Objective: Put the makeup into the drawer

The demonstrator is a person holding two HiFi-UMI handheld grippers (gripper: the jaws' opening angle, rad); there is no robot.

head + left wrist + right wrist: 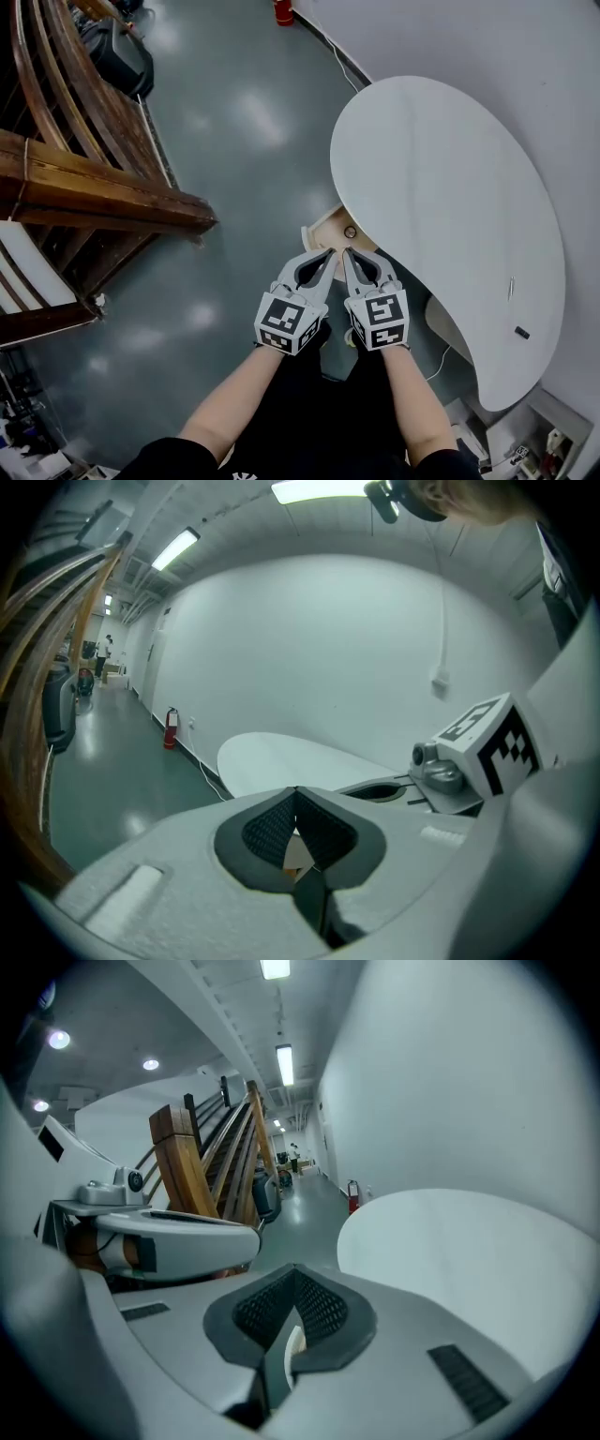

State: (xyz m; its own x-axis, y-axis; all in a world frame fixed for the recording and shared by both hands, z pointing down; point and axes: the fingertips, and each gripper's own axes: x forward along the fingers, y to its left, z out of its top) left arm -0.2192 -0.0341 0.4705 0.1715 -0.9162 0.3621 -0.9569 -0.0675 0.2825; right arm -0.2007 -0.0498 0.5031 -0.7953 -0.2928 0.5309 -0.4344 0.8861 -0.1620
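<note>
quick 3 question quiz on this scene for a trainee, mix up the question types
1. True or false: the left tool and the right tool both have their jaws wide apart.
2. Where does the small dark item lie? A: on the white table. B: on the floor. C: between the left tool's jaws.
3. Fill in: the tips of both tools are close to the open ___ that juts out from under the table's edge.

Key
1. False: in each gripper view the jaws are together, with nothing gripped.
2. A
3. drawer
</note>
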